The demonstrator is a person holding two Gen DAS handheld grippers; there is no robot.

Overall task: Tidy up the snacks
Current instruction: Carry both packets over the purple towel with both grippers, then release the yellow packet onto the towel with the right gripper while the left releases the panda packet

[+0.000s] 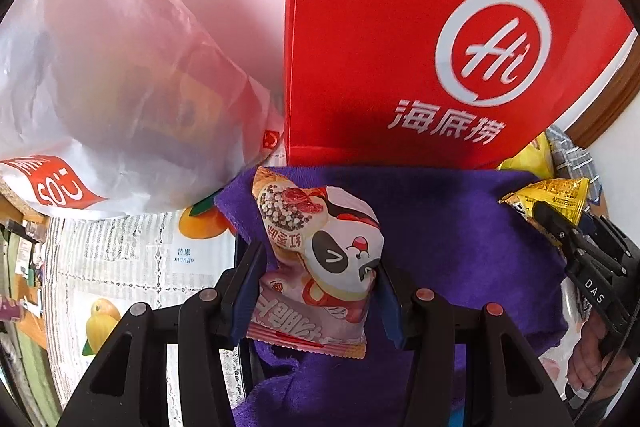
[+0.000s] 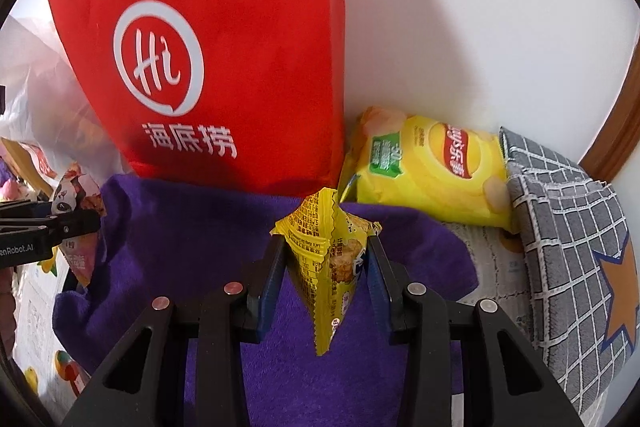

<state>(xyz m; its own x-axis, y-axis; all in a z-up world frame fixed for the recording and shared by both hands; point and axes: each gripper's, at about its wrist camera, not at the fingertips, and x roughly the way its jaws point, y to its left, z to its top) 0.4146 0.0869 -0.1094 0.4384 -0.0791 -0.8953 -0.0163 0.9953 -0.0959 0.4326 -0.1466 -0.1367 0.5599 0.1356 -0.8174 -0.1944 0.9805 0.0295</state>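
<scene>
My left gripper [image 1: 318,279] is shut on a pink snack packet with a panda face [image 1: 320,259], held above a purple cloth [image 1: 460,235]. My right gripper [image 2: 326,267] is shut on a small yellow snack packet [image 2: 328,267], also above the purple cloth [image 2: 192,227]. Each gripper shows in the other view: the right one at the right edge [image 1: 560,227] with the yellow packet [image 1: 556,195], the left one at the left edge [image 2: 72,223] with the pink packet [image 2: 76,195]. A tall red paper bag with a white logo [image 1: 400,47] stands just behind the cloth [image 2: 224,67].
A translucent white plastic bag with goods inside [image 1: 120,87] lies left of the red bag. A yellow crisps bag [image 2: 432,167] lies right of the red bag against the white wall. A grey checked cushion [image 2: 568,247] is at the right. A fruit-print tablecloth [image 1: 132,267] covers the table.
</scene>
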